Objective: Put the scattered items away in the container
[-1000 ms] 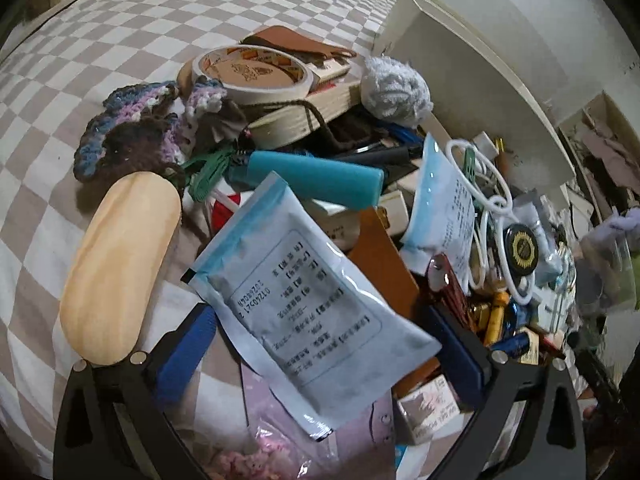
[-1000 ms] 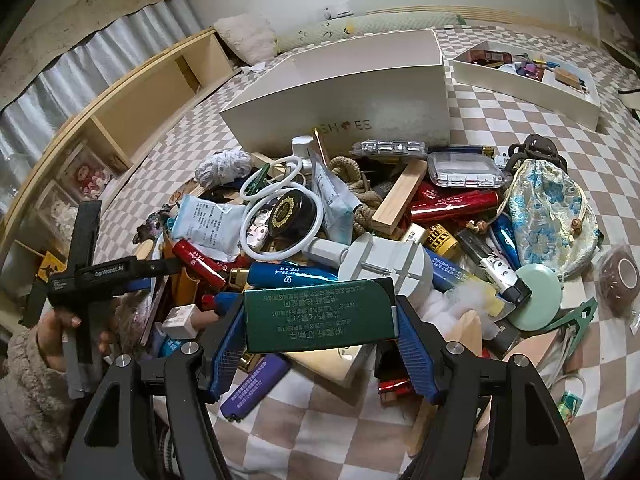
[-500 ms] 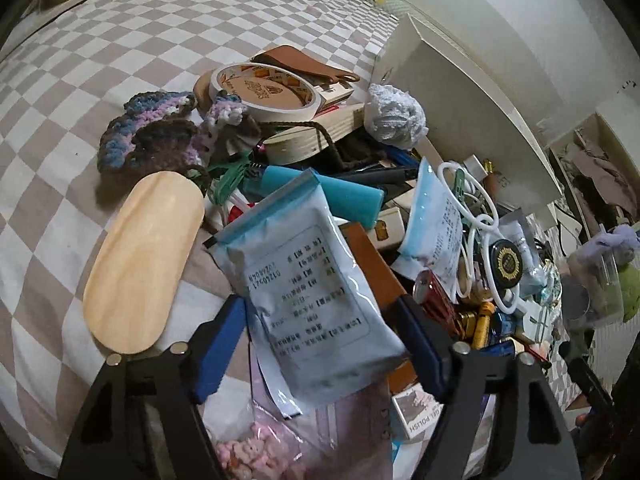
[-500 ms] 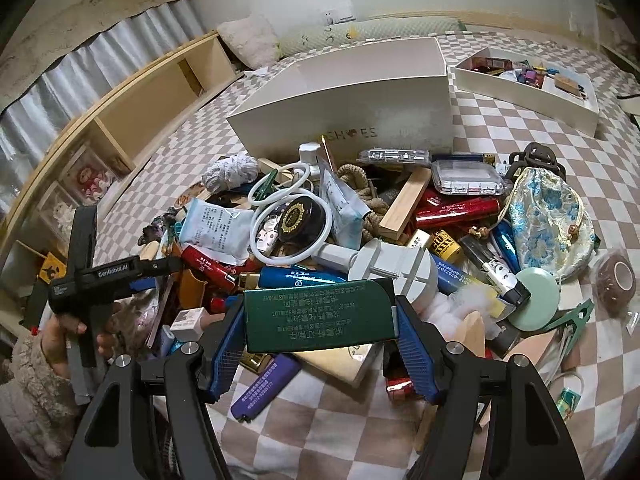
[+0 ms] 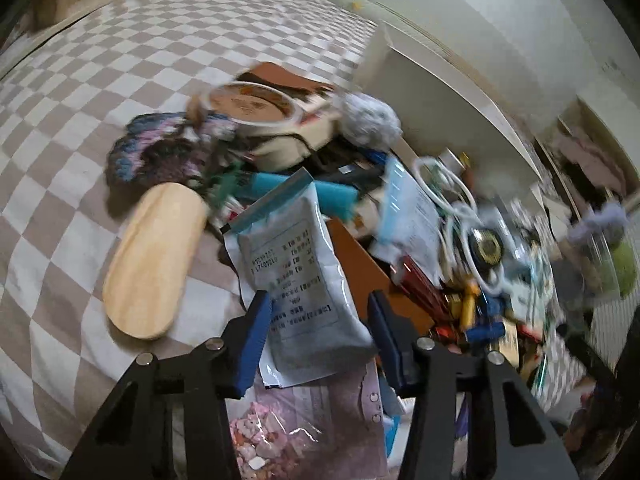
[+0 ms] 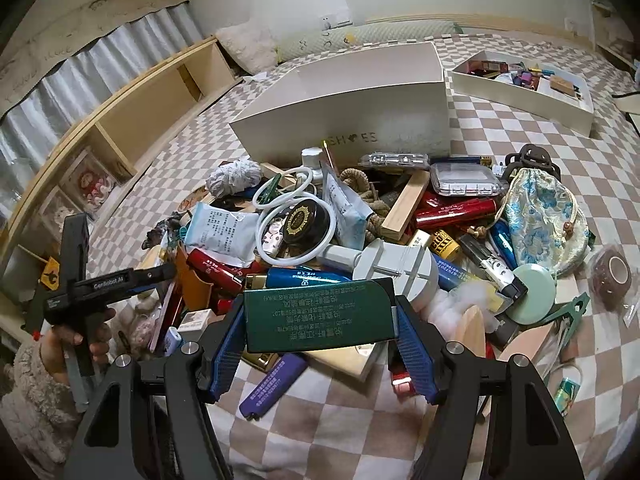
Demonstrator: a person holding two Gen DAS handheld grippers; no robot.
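Note:
A heap of small items lies on the checked cloth in front of the white shoe box, whose side also shows in the left wrist view. My left gripper is closing on a grey-blue printed sachet. Both blue pads touch its edges and the sachet buckles between them, raised off the heap. My right gripper is shut on a dark green flat box with printed text, held above the near side of the heap. A hand holds the left gripper at the left of the right wrist view.
A second white tray with small things stands at the back right. A wooden oval, a crochet piece and a tape roll lie left of the sachet. A brocade pouch lies right. A wooden shelf runs along the left.
The left jaws have narrowed from wide apart onto the sachet, which has bent and come up with them. The right gripper and its green box have stayed put.

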